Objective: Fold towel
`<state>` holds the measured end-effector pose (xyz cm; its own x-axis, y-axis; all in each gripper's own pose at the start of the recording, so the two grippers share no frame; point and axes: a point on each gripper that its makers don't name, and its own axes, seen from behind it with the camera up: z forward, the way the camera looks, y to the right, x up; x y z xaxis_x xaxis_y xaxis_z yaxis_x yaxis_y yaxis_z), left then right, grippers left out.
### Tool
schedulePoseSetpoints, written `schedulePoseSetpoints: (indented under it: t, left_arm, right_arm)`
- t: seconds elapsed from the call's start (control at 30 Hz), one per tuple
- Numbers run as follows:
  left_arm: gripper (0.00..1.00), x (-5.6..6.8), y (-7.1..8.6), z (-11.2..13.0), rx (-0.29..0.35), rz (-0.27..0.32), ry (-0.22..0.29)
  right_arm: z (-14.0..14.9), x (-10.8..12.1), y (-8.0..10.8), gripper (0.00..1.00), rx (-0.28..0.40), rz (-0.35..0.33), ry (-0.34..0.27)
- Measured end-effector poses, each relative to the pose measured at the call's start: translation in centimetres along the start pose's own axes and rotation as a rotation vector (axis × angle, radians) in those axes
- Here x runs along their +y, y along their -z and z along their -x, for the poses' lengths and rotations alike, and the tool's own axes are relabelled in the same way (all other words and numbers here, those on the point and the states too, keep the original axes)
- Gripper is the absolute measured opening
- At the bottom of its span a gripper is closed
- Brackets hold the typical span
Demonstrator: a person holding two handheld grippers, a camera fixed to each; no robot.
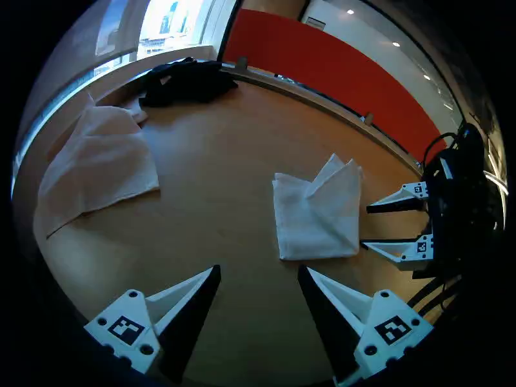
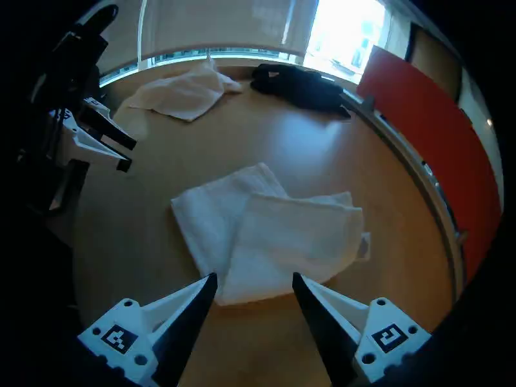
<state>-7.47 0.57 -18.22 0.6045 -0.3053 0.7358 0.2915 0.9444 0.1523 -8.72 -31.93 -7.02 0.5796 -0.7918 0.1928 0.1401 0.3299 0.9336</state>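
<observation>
The towel (image 2: 271, 238) lies on the wooden table (image 1: 226, 161), already folded down to a small, thick pad. In the right gripper view 1 layer lies askew over the other, so the edges do not line up and a strip of the lower layer shows at the left. In the left gripper view a corner pokes up at the far edge of the towel (image 1: 317, 213).

The right gripper (image 2: 254, 277) hovers at the towel's near edge with its 2 fingers spread, holding nothing. The left gripper (image 1: 258, 271) is also spread and empty, just short of the towel.

The folding looks nearly done. The step in hand is probably a last fold or squaring up. That calls for pinching a loose edge through all its layers and laying it flush without dragging the pad.

Farther off lie a second pale towel (image 1: 97, 168) and a dark cloth (image 1: 184, 80) near the window. Everything rests straight on the table top, not inside anything.
</observation>
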Motion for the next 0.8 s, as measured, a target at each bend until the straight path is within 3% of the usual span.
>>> schedulePoseSetpoints:
  t: [0.37, 0.8]
  left_arm:
    - [0.88, -0.1, 0.0, 0.1, -0.004, 0.001, -0.003]
    - [0.88, -0.2, -0.2, 0.3, -0.009, 0.0, 0.001]
  right_arm:
    - [2.3, -1.3, -0.6, 0.89, -0.037, 0.019, -0.062]
    - [3.4, -3.0, -1.4, 0.65, -0.033, 0.026, -0.221]
